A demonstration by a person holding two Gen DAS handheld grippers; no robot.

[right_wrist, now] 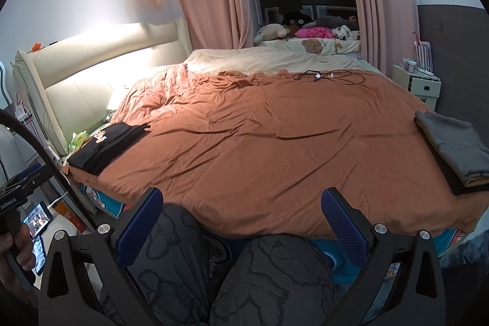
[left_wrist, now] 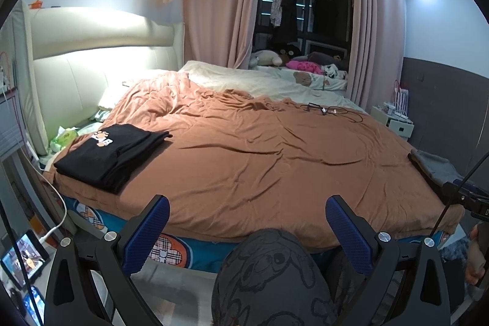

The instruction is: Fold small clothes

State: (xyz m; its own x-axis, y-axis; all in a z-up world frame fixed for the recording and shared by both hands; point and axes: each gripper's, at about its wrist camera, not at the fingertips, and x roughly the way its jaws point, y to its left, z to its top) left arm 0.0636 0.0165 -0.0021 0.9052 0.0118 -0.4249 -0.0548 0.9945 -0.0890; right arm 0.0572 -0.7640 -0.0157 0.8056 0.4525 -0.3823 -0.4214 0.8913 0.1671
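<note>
At about nine o'clock on the bed, a folded black garment (left_wrist: pixel 110 156) with a small cartoon print lies flat on the rust-brown duvet (left_wrist: pixel 259 155), near the cream padded headboard (left_wrist: pixel 76 87). Below it, down off the bed's edge, a small lit screen (left_wrist: pixel 23 260) sits with a white cable plugged in. The left tongs (left_wrist: pixel 247 217) hang spread wide and empty over the person's knee (left_wrist: pixel 269 271) in patterned grey trousers, pointing across the bed. Toward twelve o'clock a tangle of black cord (right_wrist: pixel 328 76) lies on the duvet. The right tongs (right_wrist: pixel 241 208) are likewise spread apart, pinching nothing. At three o'clock, a folded grey garment (right_wrist: pixel 455 142) rests on a darker piece at the duvet's edge.
</note>
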